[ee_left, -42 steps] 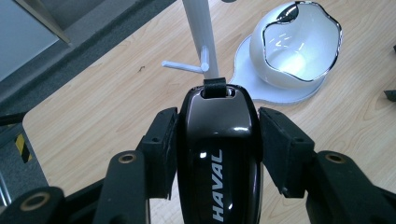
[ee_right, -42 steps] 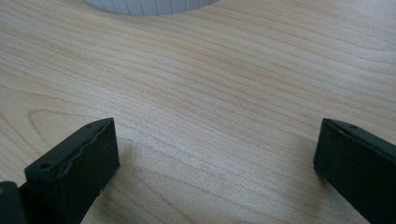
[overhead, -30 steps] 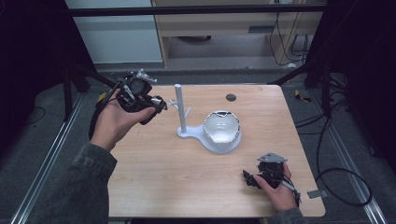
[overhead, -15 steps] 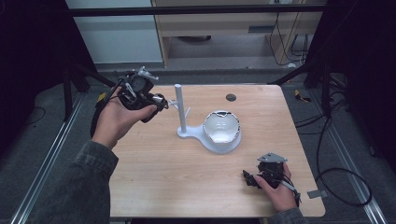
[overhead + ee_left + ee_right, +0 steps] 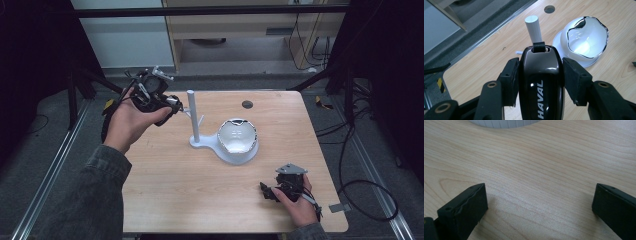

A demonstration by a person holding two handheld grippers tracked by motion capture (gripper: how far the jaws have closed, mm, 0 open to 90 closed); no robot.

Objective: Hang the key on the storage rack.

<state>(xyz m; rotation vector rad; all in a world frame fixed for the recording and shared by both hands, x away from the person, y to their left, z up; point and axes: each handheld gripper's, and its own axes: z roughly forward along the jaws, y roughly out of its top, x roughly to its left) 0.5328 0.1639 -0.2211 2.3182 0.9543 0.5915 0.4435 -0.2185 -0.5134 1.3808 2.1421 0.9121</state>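
Note:
My left gripper (image 5: 171,104) hangs above the table's back left, shut on a glossy black car key fob (image 5: 541,82) lettered HAVAL. Both pads press the fob's sides, and its loop end points at the white post (image 5: 534,28). The post (image 5: 192,115) rises from a white stand whose base carries a white, chrome-rimmed dish (image 5: 238,136), also seen in the left gripper view (image 5: 586,37). The fob's tip is just left of the post, with a small gap. My right gripper (image 5: 266,192) rests low at the front right, open, with bare wood between its jaws (image 5: 540,195).
A small side peg (image 5: 518,52) sticks out of the post near the fob. A dark round hole (image 5: 247,104) sits in the wooden tabletop (image 5: 200,190) behind the dish. Metal rails and cables run along the floor on both sides of the table.

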